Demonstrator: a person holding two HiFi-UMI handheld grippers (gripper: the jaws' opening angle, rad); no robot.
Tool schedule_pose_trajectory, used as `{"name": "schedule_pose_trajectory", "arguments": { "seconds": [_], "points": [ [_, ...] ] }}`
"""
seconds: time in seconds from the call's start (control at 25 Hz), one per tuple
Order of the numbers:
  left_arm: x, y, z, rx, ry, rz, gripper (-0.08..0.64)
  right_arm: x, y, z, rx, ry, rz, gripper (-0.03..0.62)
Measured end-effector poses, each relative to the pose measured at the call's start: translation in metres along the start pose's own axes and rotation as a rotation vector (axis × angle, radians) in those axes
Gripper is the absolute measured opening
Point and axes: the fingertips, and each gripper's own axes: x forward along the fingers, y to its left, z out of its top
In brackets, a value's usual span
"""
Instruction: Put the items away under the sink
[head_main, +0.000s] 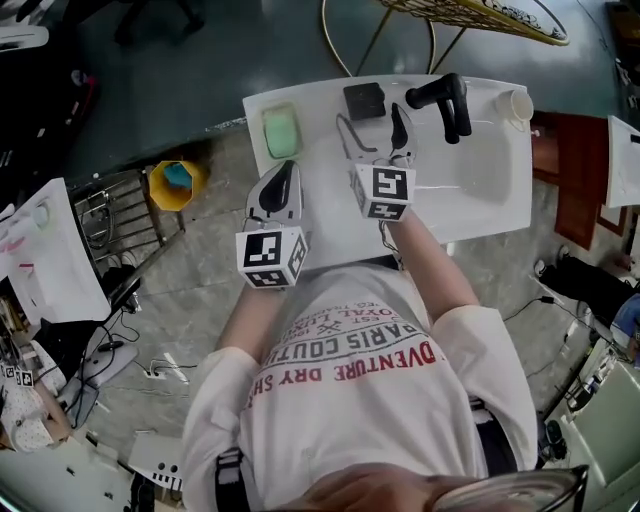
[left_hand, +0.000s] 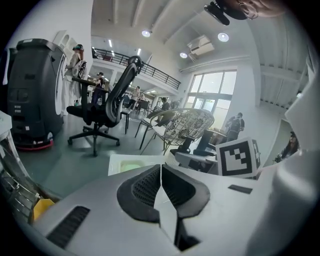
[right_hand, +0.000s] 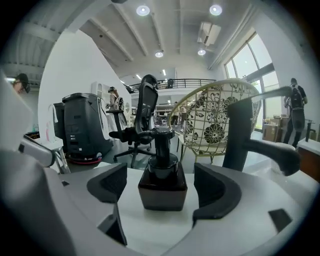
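On the sink rim (head_main: 320, 105), right gripper (right_hand: 164, 175) gapes round the pump bottle (head_main: 364, 100), seemingly untouched, so a skewed squeeze could topple it; left gripper (left_hand: 161, 175) pressed together

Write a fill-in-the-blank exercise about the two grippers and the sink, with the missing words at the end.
1. The fingers of the right gripper are ____, and a black pump bottle stands before them.
2. The fingers of the left gripper are ____, with nothing between them.
3. The faucet on the white sink is ____ in colour.
Missing words: open; shut; black.
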Motion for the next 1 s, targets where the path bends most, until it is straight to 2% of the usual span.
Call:
{"name": "schedule_pose_trajectory", "arguments": {
  "seconds": [0.4, 0.76, 1.0],
  "points": [
    [0.022, 0.019, -0.017, -0.006, 0.045, -0.017, 0.028, 0.050, -0.004, -0.030, -0.002, 0.057, -0.038, 0.399],
    [0.019, 0.028, -0.029, -0.035, 0.064, -0.012, 0.028, 0.061, -0.011, -0.031, -0.045, 0.055, -0.075, 0.393],
    [0.014, 0.028, -0.032, -0.035, 0.064, -0.012, 0.028, 0.060, -0.011, -0.032, -0.047, 0.073, -0.059, 0.380]
  ]
}}
